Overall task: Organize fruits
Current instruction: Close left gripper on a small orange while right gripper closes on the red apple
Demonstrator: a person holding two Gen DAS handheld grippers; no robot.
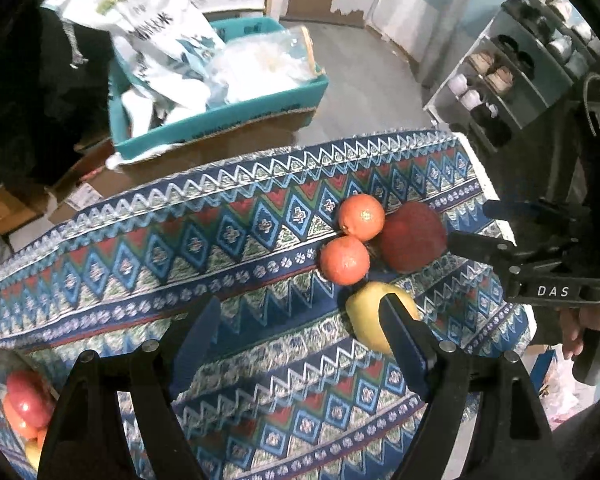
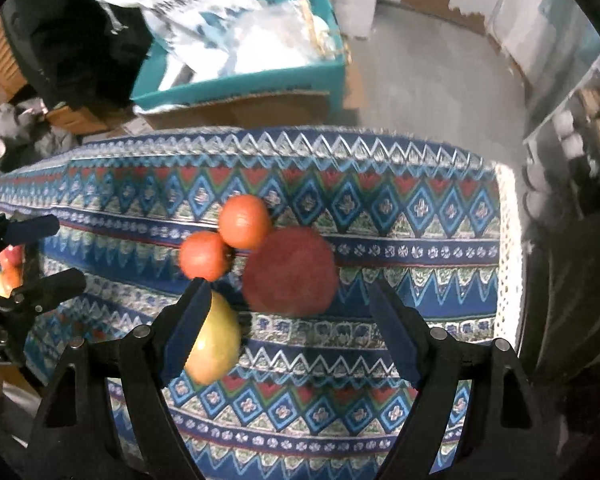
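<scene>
Both tongs, left [image 1: 300, 340] & right [image 2: 288, 320], spread, empty; I'd center the right over the red apple [image 2: 292, 272] w/o nudging the oranges [image 2: 245, 222].

A patterned tablecloth [image 2: 420, 216] carries two oranges [image 2: 245, 222], a red apple [image 2: 292, 272] and a yellow apple [image 2: 216, 344].

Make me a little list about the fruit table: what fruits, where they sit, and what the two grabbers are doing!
Table cover: patterned cloth
Loose fruit: two oranges, a red apple, a yellow-green apple
Grouping: one tight cluster; whether they touch is unclear
More fruit: a pile at the table's left edge
Left gripper: open, empty, above the cloth
Right gripper: open, empty, above the cluster
Behind the table: teal box of bags
</scene>
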